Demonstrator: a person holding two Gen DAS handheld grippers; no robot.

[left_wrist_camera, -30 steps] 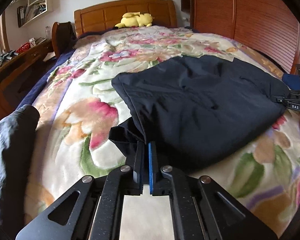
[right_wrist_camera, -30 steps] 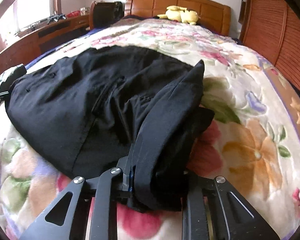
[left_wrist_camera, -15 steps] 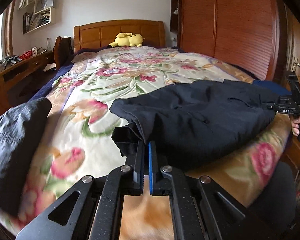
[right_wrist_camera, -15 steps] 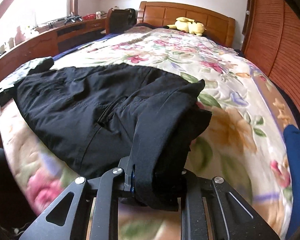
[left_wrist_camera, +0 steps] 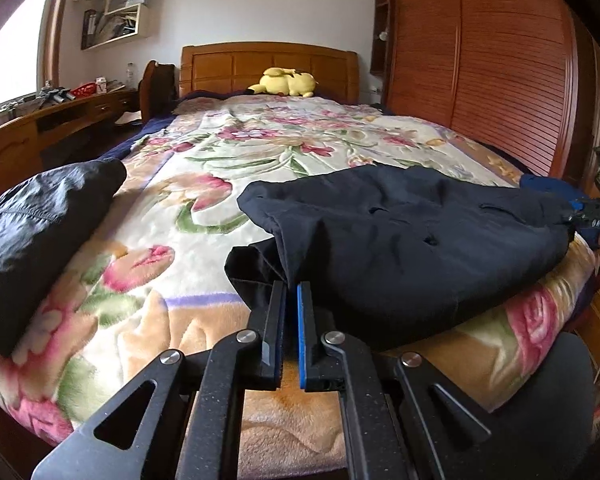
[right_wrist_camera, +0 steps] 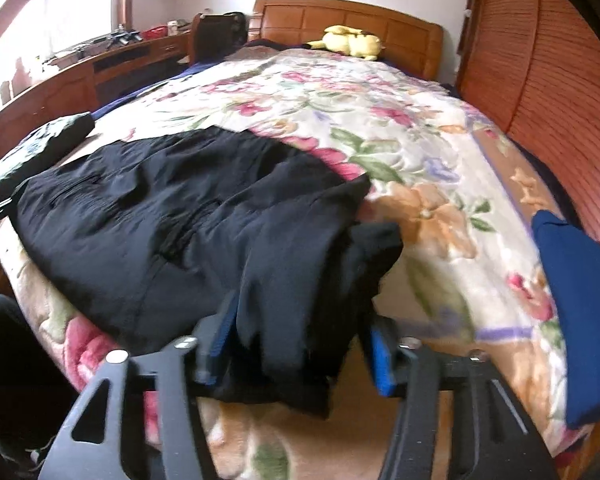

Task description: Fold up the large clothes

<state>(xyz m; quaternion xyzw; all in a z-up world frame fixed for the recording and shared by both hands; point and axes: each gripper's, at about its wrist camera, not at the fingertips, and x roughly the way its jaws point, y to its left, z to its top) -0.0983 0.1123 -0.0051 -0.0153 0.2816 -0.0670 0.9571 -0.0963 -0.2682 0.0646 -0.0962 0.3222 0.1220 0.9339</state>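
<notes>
A large black garment [left_wrist_camera: 400, 232] lies spread across the foot of the floral bedspread [left_wrist_camera: 204, 184]. My left gripper [left_wrist_camera: 291, 294] is shut on a thin edge of its left end, where a dark fold hangs down. In the right wrist view the same black garment [right_wrist_camera: 148, 216] stretches away to the left, and a thick folded end of it droops between the fingers of my right gripper [right_wrist_camera: 300, 324]. Those jaws are opening and the blue pads [right_wrist_camera: 380, 356] stand apart from the cloth. The right gripper [left_wrist_camera: 596, 216] also shows at the far right of the left wrist view.
Another dark garment [left_wrist_camera: 40, 232] sits on the bed's left corner, and a blue folded cloth [right_wrist_camera: 572, 320] on its right corner. A yellow plush toy [left_wrist_camera: 286, 82] rests by the headboard. A slatted wooden wardrobe [left_wrist_camera: 500, 72] flanks the right side, a desk [left_wrist_camera: 40, 128] the left.
My right gripper's jaws have spread apart and no longer pinch the folded end. Both grippers drew back toward the foot of the bed, dragging the garment to the edge.
</notes>
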